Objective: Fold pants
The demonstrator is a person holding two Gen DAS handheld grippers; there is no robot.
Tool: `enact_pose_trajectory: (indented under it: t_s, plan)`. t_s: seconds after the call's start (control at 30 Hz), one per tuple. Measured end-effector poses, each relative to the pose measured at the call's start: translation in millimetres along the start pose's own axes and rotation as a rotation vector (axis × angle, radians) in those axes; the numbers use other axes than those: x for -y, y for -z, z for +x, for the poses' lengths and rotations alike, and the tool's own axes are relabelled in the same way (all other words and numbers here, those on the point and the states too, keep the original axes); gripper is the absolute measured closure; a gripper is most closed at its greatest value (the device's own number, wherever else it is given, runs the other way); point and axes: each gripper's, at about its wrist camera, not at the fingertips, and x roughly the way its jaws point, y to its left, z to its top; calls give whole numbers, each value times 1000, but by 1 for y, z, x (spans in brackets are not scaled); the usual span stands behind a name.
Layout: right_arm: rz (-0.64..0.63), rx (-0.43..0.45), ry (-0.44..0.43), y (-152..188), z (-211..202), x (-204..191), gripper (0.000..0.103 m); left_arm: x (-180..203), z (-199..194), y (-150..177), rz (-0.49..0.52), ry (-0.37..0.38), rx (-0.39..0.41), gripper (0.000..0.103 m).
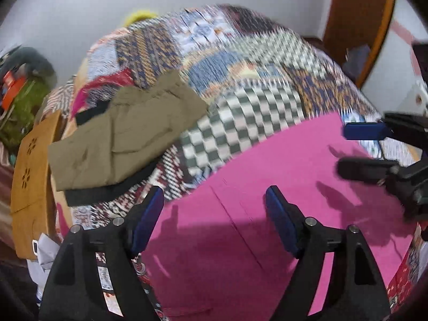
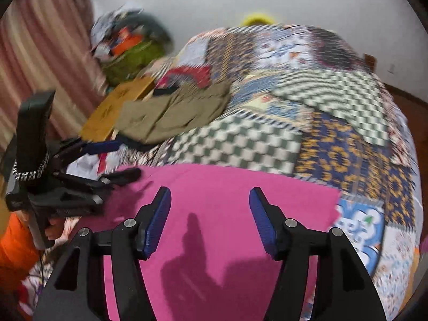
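Observation:
A pink garment (image 1: 240, 240) (image 2: 240, 182), the pants, lies flat and folded on the bed in front of both grippers. My left gripper (image 1: 214, 190) hovers over its left part, jaws wide apart with nothing between them. My right gripper (image 2: 210, 190) hovers over the middle of the garment, also open and empty. Each gripper shows in the other's view: the right gripper (image 1: 345, 149) at the right edge, the left gripper (image 2: 125, 159) at the left. Folded olive pants (image 1: 120, 139) (image 2: 174, 112) rest on a black piece of cloth further back left.
A patchwork quilt (image 1: 240, 61) (image 2: 334, 123) covers the bed. A brown board (image 1: 29, 176) (image 2: 112, 107) stands at the bed's left edge. Behind it is a cluttered green heap (image 2: 133, 56) and a striped curtain (image 2: 40, 40). An orange sleeve (image 2: 13, 246) shows lower left.

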Motion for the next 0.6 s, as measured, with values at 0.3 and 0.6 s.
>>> enact_pose_trajectory:
  t_s: [0.3, 0.6]
  plan:
    - [-101, -196, 8, 31, 34, -10, 42, 6, 0, 26, 33, -13, -17, 22]
    - [-35, -163, 31, 71, -1, -8, 35, 5, -28, 55, 4, -39, 7, 16]
